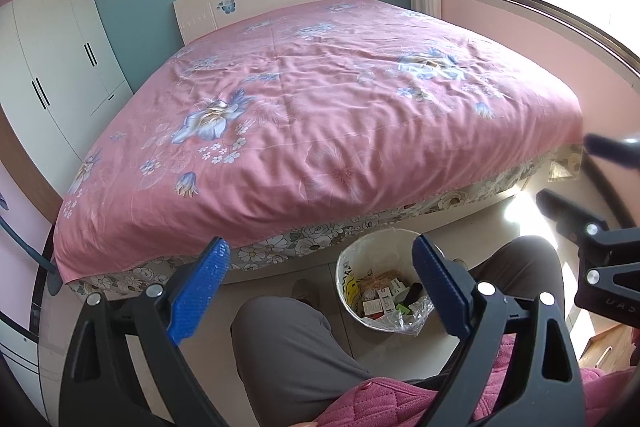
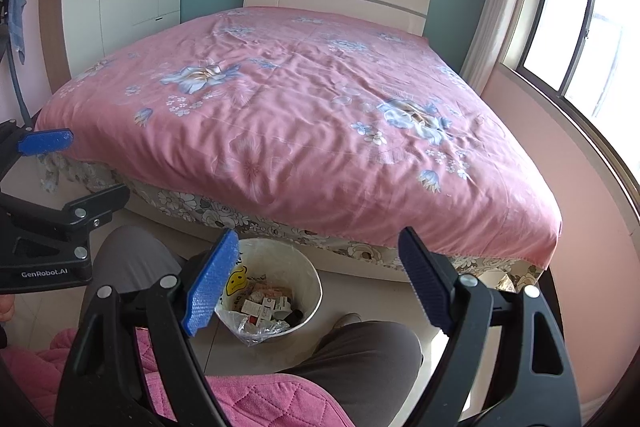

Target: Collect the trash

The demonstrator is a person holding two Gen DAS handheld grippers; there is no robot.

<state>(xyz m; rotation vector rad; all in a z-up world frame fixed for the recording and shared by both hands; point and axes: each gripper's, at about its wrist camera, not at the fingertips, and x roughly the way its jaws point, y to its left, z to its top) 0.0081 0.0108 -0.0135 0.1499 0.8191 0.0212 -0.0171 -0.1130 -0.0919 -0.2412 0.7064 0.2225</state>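
Now both grippers hang empty above the waste bin beside the bed.

Seen from the left wrist, the left gripper (image 1: 320, 287) has its blue pads spread wide with nothing between them, and the right gripper (image 2: 316, 283) likewise stands spread and empty in its own view. The waste bin (image 2: 316, 301) sits on the floor between the person's knees (image 2: 360, 351), just beside the foot of the bed (image 2: 280, 115); small boxes, a dark bottle and crumpled clear plastic lie inside. Its loose liner (image 2: 248, 329) spills over the near rim, so a descending finger could, I judge, snag it and tip the bin. No stray litter shows plainly on the quilt, though something lies half hidden at the bed's corner.
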